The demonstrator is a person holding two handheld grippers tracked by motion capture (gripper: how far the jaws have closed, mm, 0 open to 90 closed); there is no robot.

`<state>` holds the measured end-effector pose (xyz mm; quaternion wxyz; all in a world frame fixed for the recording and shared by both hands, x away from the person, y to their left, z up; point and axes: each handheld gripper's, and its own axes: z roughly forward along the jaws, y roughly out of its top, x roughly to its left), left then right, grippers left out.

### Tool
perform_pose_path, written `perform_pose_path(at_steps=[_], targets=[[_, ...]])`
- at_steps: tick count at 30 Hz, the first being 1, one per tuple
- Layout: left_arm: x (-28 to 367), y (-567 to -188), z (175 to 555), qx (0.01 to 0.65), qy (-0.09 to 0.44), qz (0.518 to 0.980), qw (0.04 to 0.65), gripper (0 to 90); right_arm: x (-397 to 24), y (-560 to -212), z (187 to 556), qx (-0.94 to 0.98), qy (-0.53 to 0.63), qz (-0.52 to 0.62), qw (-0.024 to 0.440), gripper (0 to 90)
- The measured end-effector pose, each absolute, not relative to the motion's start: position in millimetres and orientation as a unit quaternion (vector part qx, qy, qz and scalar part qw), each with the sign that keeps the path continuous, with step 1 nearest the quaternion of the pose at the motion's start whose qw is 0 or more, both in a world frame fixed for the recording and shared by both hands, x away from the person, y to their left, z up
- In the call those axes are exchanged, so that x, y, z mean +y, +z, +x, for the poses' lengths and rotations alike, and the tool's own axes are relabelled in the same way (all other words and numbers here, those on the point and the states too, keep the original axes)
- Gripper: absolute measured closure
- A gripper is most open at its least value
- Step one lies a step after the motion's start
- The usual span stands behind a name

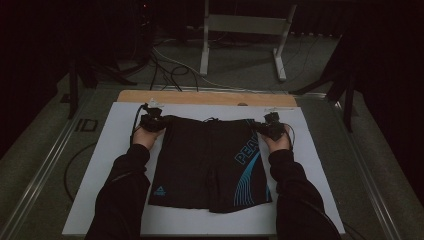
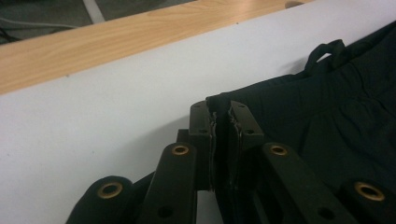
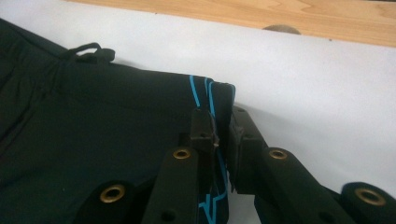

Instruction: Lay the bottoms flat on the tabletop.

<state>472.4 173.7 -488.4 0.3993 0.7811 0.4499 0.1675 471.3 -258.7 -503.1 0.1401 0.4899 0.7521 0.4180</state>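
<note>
Black shorts [image 1: 210, 160] with light blue stripes and lettering lie flat on the white board [image 1: 115, 150], waistband toward the far side. My left gripper [image 1: 152, 121] is shut on the waistband's left corner [image 2: 222, 100], the fabric pinched between its jaws. At the opposite corner my right gripper [image 1: 271, 127] is shut on the blue-striped edge of the shorts [image 3: 219, 91]. A drawstring loop [image 3: 91, 52] lies on the waistband's middle [image 2: 327, 51]. Dark-sleeved forearms reach in from the near edge.
A wooden table edge [image 1: 205, 97] runs beyond the white board. A white metal frame [image 1: 245, 35] and loose cables [image 1: 170, 70] stand on the floor behind. A rail [image 1: 45, 165] runs along the left side.
</note>
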Motion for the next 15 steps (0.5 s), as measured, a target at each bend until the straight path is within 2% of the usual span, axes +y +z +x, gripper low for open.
perform_pose_path(at_steps=[15], targets=[[165,-483,485,0.424,0.185,0.786,0.410,81.9,-256,-502,494,0.722,0.399,0.542,0.158,82.2]])
